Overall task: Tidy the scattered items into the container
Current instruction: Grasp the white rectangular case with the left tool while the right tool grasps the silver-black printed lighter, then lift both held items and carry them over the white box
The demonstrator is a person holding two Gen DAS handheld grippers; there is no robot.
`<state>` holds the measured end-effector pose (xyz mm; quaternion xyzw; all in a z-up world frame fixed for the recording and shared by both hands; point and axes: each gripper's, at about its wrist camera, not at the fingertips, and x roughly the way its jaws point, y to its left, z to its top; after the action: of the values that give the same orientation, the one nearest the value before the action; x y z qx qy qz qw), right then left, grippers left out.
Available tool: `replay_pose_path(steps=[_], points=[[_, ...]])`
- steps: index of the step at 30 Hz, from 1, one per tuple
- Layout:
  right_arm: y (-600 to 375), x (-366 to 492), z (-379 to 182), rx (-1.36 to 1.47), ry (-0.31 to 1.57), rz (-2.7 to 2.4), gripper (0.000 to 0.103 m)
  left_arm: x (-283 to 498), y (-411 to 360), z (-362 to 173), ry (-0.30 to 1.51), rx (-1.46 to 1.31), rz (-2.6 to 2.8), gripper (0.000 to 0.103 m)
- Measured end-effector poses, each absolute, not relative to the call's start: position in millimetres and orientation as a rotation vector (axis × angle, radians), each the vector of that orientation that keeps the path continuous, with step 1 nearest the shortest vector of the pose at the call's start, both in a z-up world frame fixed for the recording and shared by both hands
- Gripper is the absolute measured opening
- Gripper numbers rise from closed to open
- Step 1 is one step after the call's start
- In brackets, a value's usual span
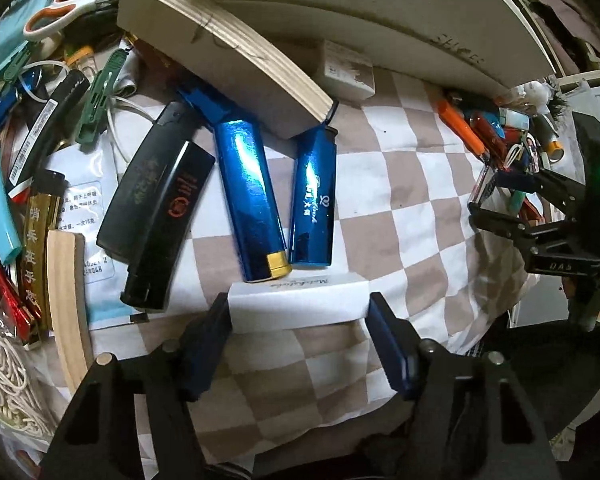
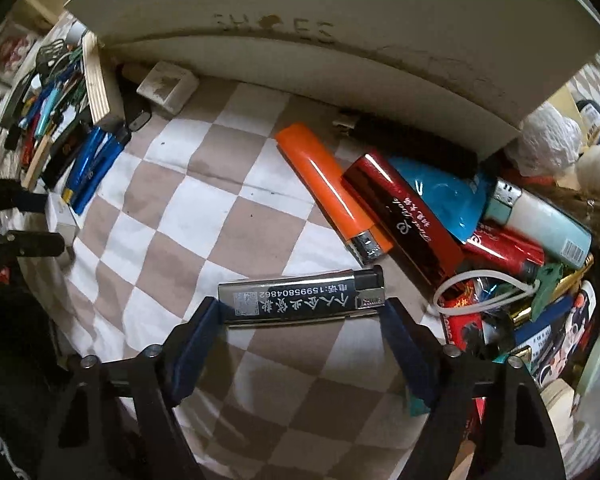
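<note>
In the left wrist view my left gripper (image 1: 298,308) is shut on a white eraser-like block (image 1: 298,300), held crosswise between its blue pads above the checkered cloth (image 1: 400,200). Just ahead lie two blue lighters (image 1: 252,196) (image 1: 314,196) and two black lighters (image 1: 156,208). In the right wrist view my right gripper (image 2: 300,308) is shut on a silver lighter (image 2: 296,296) with printed numbers, held by its ends. An orange lighter (image 2: 332,196) and a red lighter (image 2: 404,216) lie beyond it. My right gripper also shows in the left wrist view (image 1: 496,200).
A wooden-walled tray (image 1: 228,52) at the left holds scissors (image 1: 64,8), clips, cables and several lighters. A large beige shoe box (image 2: 300,40) stands at the back. A white socket block (image 2: 168,84) lies by it. A heap of lighters and packets (image 2: 520,260) fills the right.
</note>
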<state>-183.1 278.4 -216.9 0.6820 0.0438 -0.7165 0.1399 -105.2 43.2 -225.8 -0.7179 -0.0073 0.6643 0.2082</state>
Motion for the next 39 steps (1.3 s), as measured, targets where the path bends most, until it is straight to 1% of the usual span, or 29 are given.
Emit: replay_pose_path(steps=[3, 9, 17, 22, 24, 27, 30, 32, 39], points=[[279.8, -185.0, -215.8, 1.977, 0.144, -2.069, 0.081, -103.6, 47.3, -225.2, 0.013, -1.984, 1.856, 0.067], [276.7, -196.1, -201.0, 1.944, 0.09, -2.074, 0.081, -104.7, 53.1, -217.0, -0.001, -1.968, 1.869, 0.067], [272.2, -211.4, -180.9, 1.897, 0.014, -2.079, 0.081, -118.1, 58.4, -177.1, -0.023, -1.863, 1.931, 0.067], [282.3, -223.7, -148.7, 1.811, -0.083, -2.133, 0.081, -129.1, 59.1, -145.9, -0.052, -1.772, 1.995, 0.067], [286.7, -197.4, -148.0, 1.766, -0.127, -2.164, 0.081, -133.7, 60.2, -135.7, -0.066, -1.743, 2.018, 0.067], [231.2, -157.7, -138.5, 1.699, -0.182, -2.215, 0.081, -142.4, 64.0, -117.8, -0.07, -1.686, 2.058, 0.067], [223.3, -163.3, -131.5, 1.624, -0.23, -2.267, 0.081, -153.6, 66.6, -98.9, -0.089, -1.621, 2.106, 0.067], [260.8, -166.7, -107.9, 1.576, -0.271, -2.297, 0.081, -162.4, 68.4, -86.5, -0.116, -1.578, 2.141, 0.067], [281.5, -191.4, -75.1, 1.443, -0.443, -2.397, 0.081, -192.3, 79.4, -57.2, -0.217, -1.462, 2.231, 0.067]])
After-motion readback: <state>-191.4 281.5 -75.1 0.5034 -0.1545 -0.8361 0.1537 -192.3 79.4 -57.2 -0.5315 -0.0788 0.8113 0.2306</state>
